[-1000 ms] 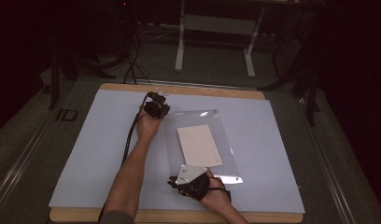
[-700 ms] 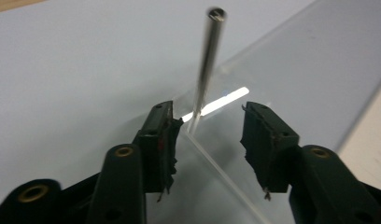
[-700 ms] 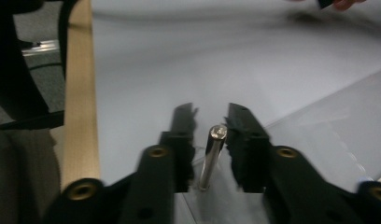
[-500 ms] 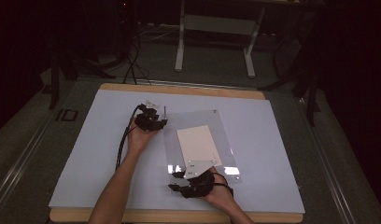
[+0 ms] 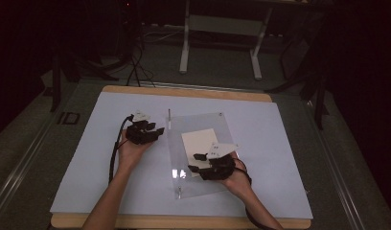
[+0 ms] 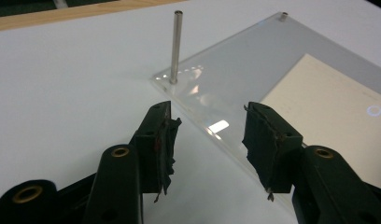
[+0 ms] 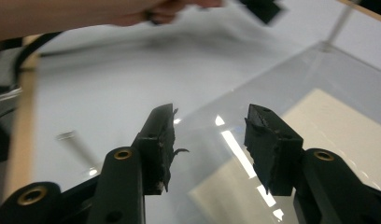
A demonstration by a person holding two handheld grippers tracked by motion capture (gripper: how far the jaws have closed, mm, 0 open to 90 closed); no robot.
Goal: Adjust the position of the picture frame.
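A clear acrylic plate (image 5: 203, 143) lies flat on the white table, with a cream sheet of paper (image 5: 199, 141) under or in it. Thin metal posts stand at its corners; one post (image 6: 175, 46) rises at the near corner in the left gripper view, another post (image 5: 178, 192) at the front. My left gripper (image 5: 157, 130) is open just left of the plate's edge (image 6: 226, 140), nothing between its jaws. My right gripper (image 5: 196, 163) is open over the plate's front part (image 7: 272, 93), holding nothing.
The white surface (image 5: 88, 163) sits on a wooden board (image 5: 184, 91) with edges all around. A black cable (image 5: 114, 153) trails from the left gripper along the forearm. Beyond the table, a metal stand (image 5: 222, 28) and dark floor.
The left hand has drawn back toward me and turned its gripper toward the plate's left edge. The right gripper has moved forward over the plate's front.
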